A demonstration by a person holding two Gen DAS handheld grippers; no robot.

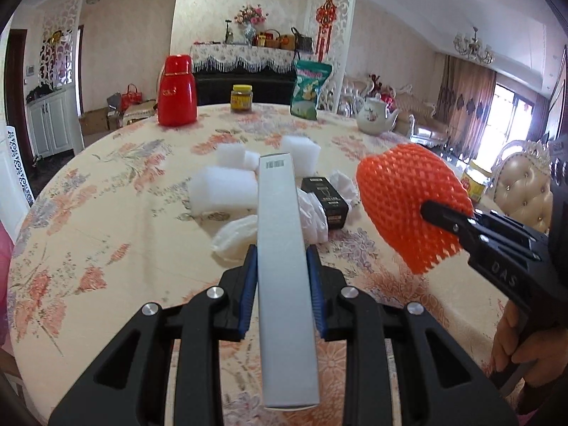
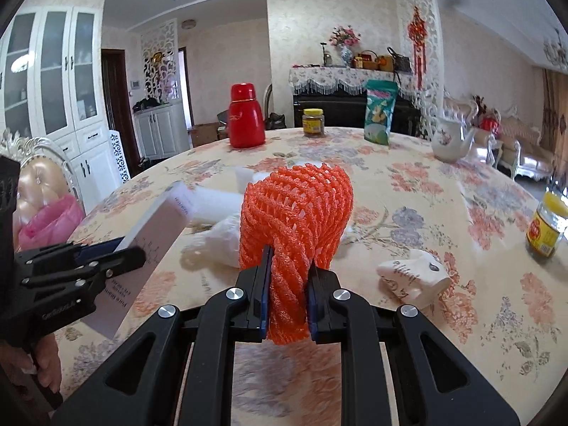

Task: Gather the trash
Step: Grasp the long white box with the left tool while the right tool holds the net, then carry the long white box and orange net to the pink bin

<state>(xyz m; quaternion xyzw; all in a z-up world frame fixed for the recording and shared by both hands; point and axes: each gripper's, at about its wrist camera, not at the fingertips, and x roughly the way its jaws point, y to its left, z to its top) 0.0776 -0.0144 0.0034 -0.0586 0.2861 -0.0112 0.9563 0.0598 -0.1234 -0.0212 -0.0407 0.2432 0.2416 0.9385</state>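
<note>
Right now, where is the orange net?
The orange net is pinched in the right tool, above the table's middle, right of the grey box.

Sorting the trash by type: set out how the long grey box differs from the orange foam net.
The grey box is a stiff, flat-sided, long carton with a barcode at its far end; the orange foam net is a soft open mesh sleeve, squashed where it is pinched. The box sits in the left gripper, the net in the right gripper. Both are clamped and held off the table.
</note>
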